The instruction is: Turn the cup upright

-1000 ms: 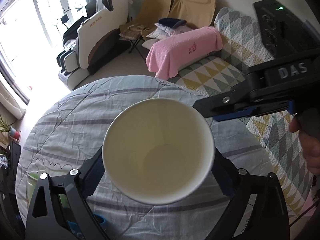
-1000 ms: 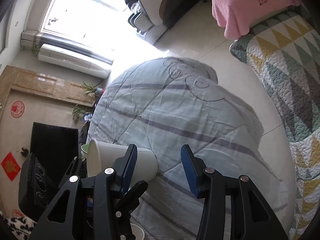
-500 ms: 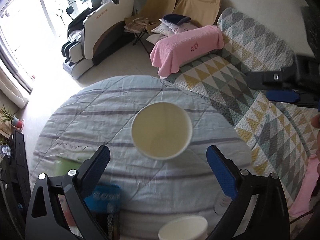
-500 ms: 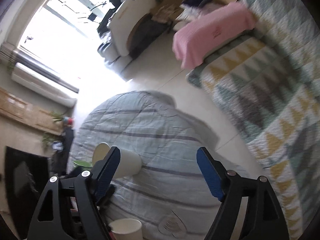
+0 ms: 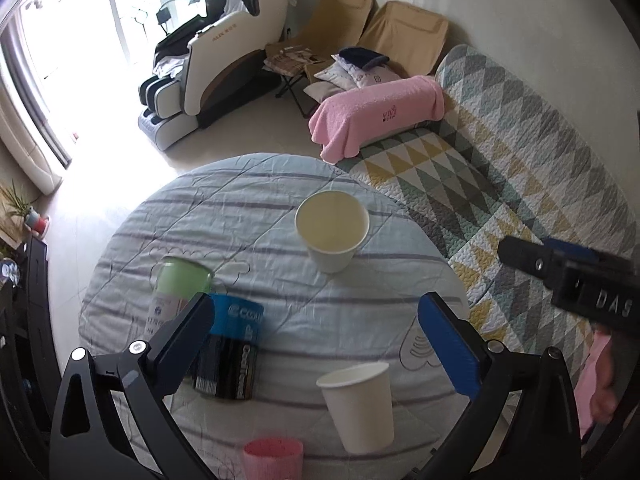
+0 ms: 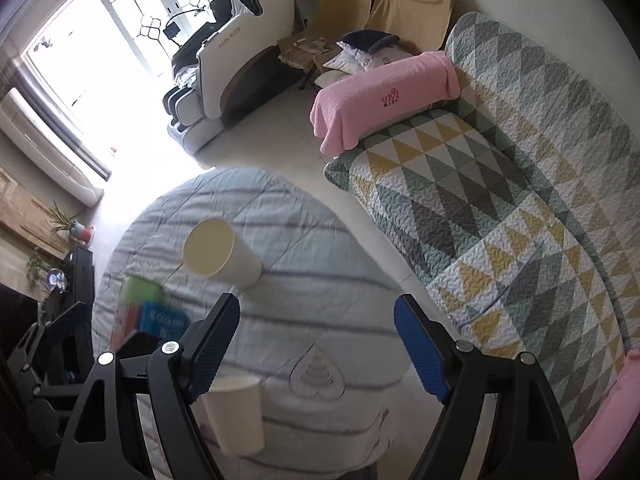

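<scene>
A white paper cup [image 5: 332, 236] stands upright, mouth up, on the far part of the round cloth-covered table [image 5: 260, 220]; it also shows in the right wrist view [image 6: 222, 254]. My left gripper [image 5: 316, 336] is open and empty, pulled back well above and short of the cup. My right gripper [image 6: 314, 340] is open and empty, also clear of the cup; its body shows at the right edge of the left wrist view [image 5: 580, 280].
A second white paper cup [image 5: 360, 408] stands near the front, also seen in the right wrist view [image 6: 236, 416]. A pink cup [image 5: 274, 458], a blue-black box [image 5: 232, 352] and a green-lidded container [image 5: 180, 284] sit on the table. A quilted sofa [image 5: 500, 160] lies right.
My left gripper let go of the white cup, opened wide and drew back and up. The cup now stands alone. My right gripper also pulled away and opened wider.
</scene>
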